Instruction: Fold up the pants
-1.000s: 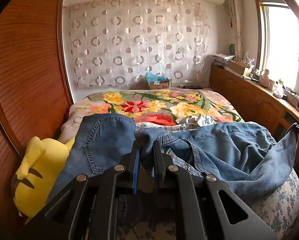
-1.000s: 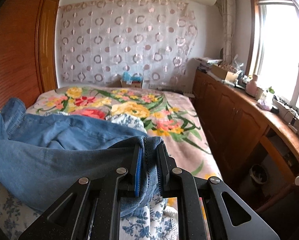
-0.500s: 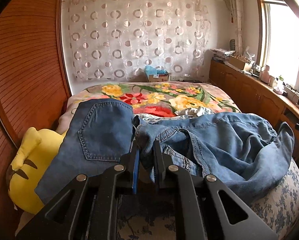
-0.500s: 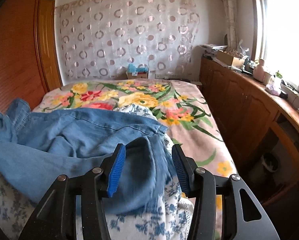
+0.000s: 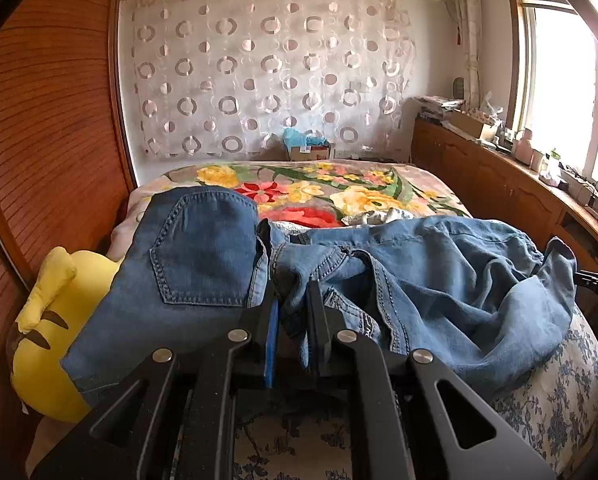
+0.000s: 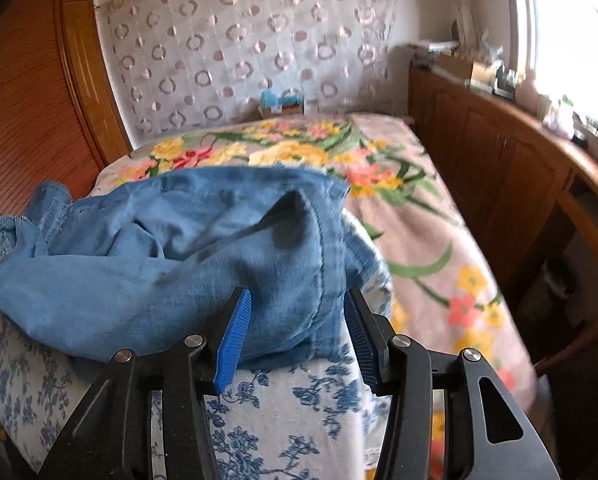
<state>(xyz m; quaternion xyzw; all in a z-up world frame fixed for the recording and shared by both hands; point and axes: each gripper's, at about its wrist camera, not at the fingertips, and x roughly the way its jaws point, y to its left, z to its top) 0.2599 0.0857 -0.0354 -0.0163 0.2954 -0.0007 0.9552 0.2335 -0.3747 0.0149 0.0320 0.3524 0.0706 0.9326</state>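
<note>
Blue denim pants (image 5: 419,272) lie crumpled across the near end of the bed, seat and back pocket (image 5: 203,256) to the left, legs bunched to the right. My left gripper (image 5: 291,312) is shut on a fold of denim near the waistband. In the right wrist view the pants (image 6: 203,256) lie in a heap on the bed. My right gripper (image 6: 297,320) is open, its blue pads on either side of the leg end without clamping it.
A yellow plush toy (image 5: 47,332) lies at the bed's left edge by the wooden headboard (image 5: 39,128). A floral blanket (image 6: 399,200) covers the far bed. A wooden cabinet (image 6: 499,168) with clutter runs along the right under the window.
My right gripper opened and let go of the pant leg, which dropped onto the bed. My left gripper stayed shut on the denim; the pants settled lower and flatter.
</note>
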